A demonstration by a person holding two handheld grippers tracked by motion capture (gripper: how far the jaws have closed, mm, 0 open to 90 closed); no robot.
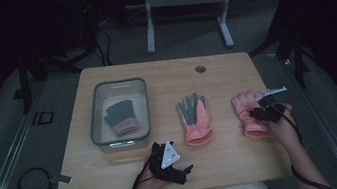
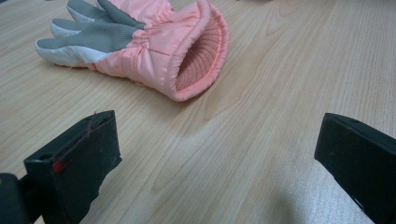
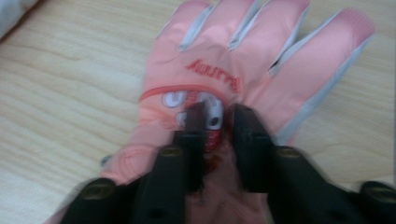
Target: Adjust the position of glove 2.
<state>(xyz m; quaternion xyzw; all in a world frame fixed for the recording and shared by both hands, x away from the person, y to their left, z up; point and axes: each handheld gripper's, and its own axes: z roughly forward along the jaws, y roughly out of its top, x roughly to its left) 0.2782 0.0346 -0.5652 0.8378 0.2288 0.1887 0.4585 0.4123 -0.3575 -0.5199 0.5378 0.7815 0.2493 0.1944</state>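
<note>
**Right gripper pinching the back of the pink glove: thin grab, slip risk**

Right gripper (image 3: 218, 122) sits on the right-hand pink glove (image 3: 243, 74), jaws nearly together with a small fold of the back fabric between them, right on the cartoon patch. Reads as a pinch on the glove, though the frame is blurred. That glove lies flat near the table's right edge (image 1: 266, 110), back side up.

Risks as I judge them:
- Pinch catches the outer shell only; slick quilted nylon could slide out on lift.
- The limp glove will droop and may snag the bin (image 1: 144, 109) rim if carried low.
- It lies close to the table edge; a drop could go overboard.

Left gripper (image 1: 173, 167) rests at the front edge, jaws wide apart, nothing between them, aimed at the middle glove (image 2: 154, 51).

Materials: puffy pink nylon shell, ribbed knit cuff lining, grey textured palm, pale piping between fingers. Translucent plastic bin already holds a folded grey-and-pink glove (image 1: 121, 117). Wood-grain laminate tabletop.
</note>
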